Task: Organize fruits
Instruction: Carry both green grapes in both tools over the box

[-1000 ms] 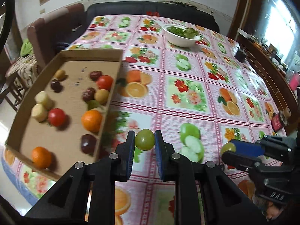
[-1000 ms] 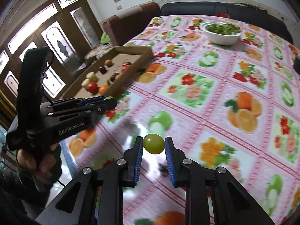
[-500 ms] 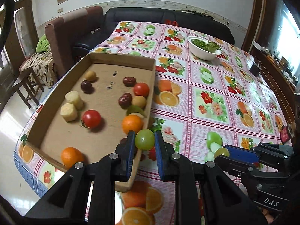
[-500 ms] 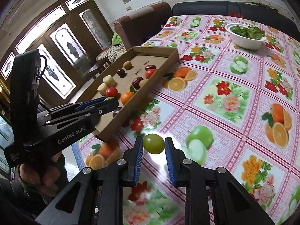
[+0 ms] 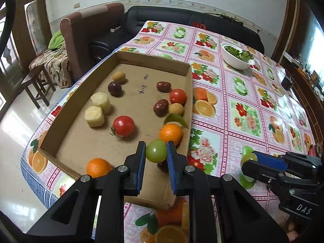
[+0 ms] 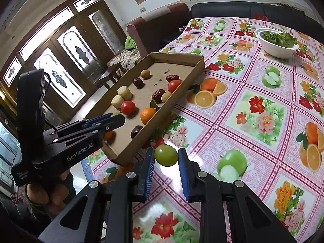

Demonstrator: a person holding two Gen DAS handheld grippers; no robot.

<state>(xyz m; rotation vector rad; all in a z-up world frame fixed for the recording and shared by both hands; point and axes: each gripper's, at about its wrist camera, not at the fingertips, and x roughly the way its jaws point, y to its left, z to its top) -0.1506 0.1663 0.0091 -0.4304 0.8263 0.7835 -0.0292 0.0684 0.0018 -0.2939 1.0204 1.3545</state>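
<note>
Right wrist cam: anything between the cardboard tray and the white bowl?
Nothing; only bare tablecloth between the cardboard tray and white bowl. Left wrist view agrees.

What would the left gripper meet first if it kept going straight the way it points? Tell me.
Probably the orange just beyond the green fruit that the left gripper holds, over the cardboard tray. Depth is unclear; it might reach the tray floor first.

A home's living and dining room. A dark sofa (image 5: 194,23) and a brown armchair (image 5: 91,32) stand behind a table under a fruit-printed tablecloth (image 5: 253,109). Wooden doors with patterned glass (image 6: 66,52) and a small wooden stool (image 5: 37,86) fill the side.
</note>
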